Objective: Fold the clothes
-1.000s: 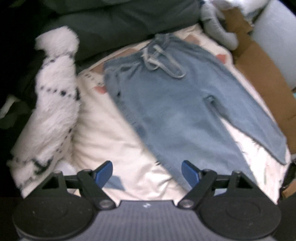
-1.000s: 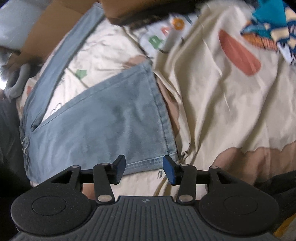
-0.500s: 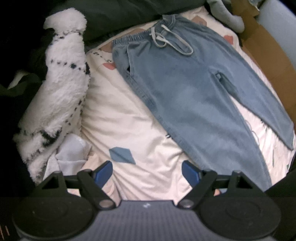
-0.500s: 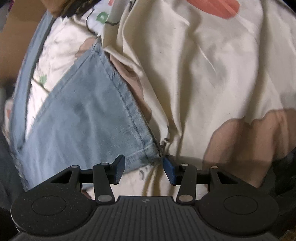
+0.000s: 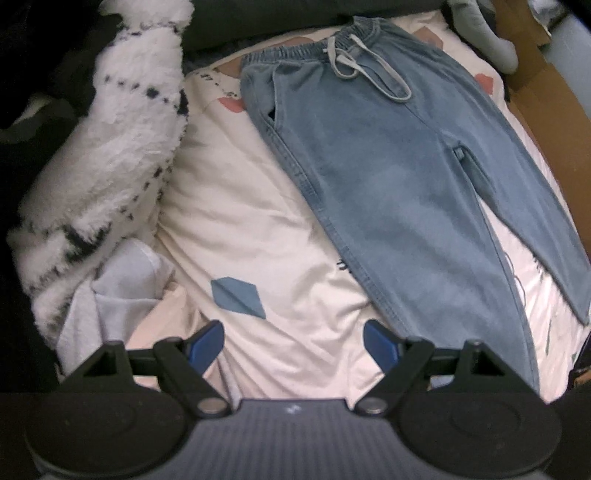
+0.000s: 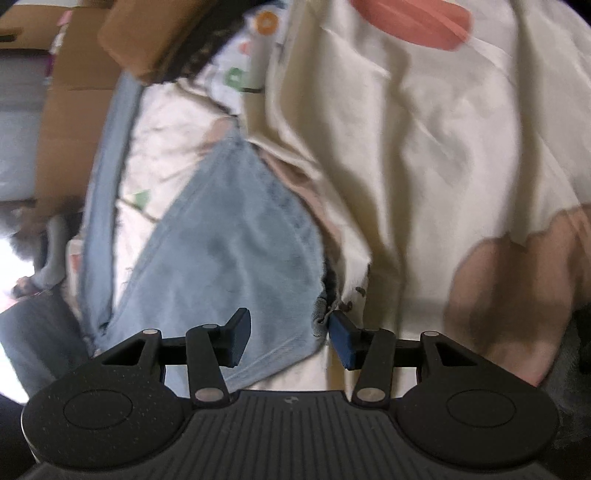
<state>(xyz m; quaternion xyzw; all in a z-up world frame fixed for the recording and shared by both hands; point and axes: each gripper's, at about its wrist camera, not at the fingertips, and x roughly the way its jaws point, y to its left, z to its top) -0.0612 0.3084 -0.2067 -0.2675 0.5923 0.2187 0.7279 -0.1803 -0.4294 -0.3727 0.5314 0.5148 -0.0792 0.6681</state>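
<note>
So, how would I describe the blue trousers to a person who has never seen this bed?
On the cream bedsheet with coloured shapes, the light blue denim trousers lie flat and spread out, right of the fluffy white blanket. Only they have an elastic waist with a grey drawstring.

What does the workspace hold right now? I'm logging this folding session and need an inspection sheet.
Surface: cream patterned bedsheet, wrinkled.
Job's things: light blue drawstring jeans spread flat, legs apart, unfolded.
Clutter: white fluffy blanket with black marks; pale cloth beside it; grey plush toy.
Grippers: left tool open over bare sheet; right tool open, astride the hem corner of one jeans leg.
Cables: nothing seen.
Surroundings: cardboard along the bed edge; dark bedding behind.
</note>
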